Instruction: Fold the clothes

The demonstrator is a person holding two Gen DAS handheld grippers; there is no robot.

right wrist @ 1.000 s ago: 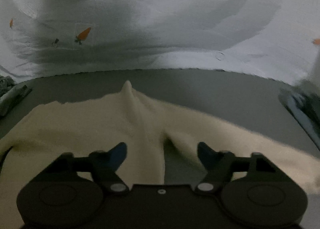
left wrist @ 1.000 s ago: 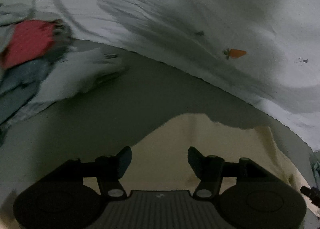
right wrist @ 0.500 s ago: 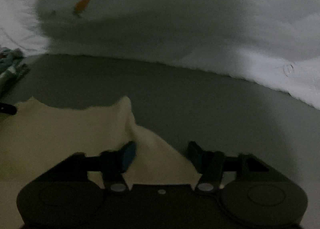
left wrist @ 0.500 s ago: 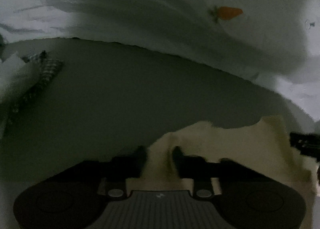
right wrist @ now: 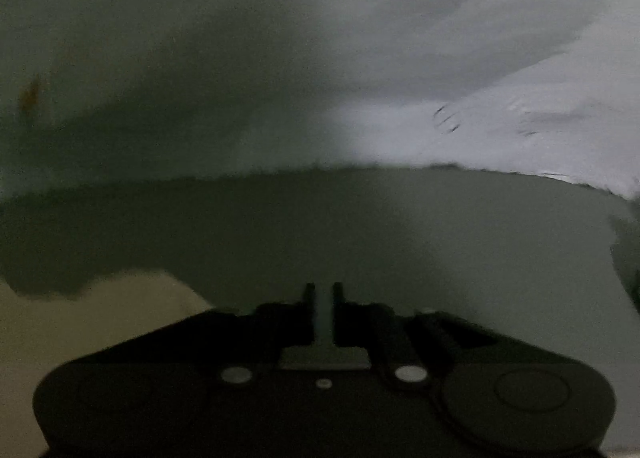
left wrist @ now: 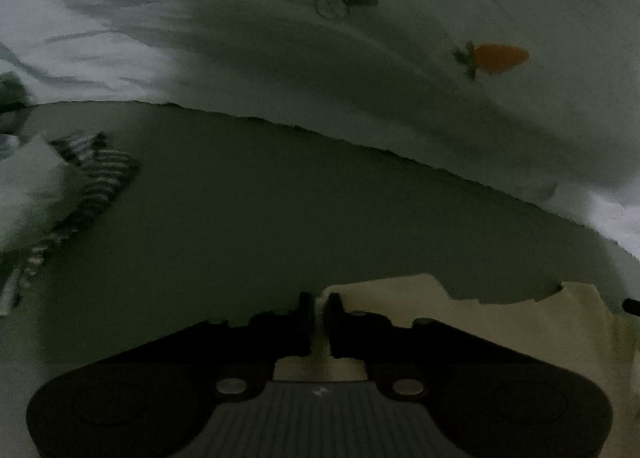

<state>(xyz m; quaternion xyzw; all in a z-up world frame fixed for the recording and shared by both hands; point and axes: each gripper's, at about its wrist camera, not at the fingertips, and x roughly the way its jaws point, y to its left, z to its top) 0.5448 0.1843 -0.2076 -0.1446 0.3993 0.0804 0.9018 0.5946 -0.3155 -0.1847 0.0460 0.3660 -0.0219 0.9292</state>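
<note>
A cream garment (left wrist: 500, 322) lies on the grey surface at the bottom right of the left wrist view. My left gripper (left wrist: 318, 304) is shut on its edge, with cream cloth showing between the jaws. In the right wrist view the same cream garment (right wrist: 80, 322) fills the bottom left. My right gripper (right wrist: 323, 294) has its jaws nearly together with a narrow gap; the view is blurred and I cannot see cloth between them.
A white sheet with a carrot print (left wrist: 496, 57) lies across the far side of the grey surface (left wrist: 280, 209). A pile of other clothes, with a striped piece (left wrist: 92, 177), lies at the left. The white sheet (right wrist: 480, 97) also fills the top of the right wrist view.
Both grippers went from wide open to shut. The left one closed on the cream garment's edge. The right one moved right, so the garment now lies to its left.
</note>
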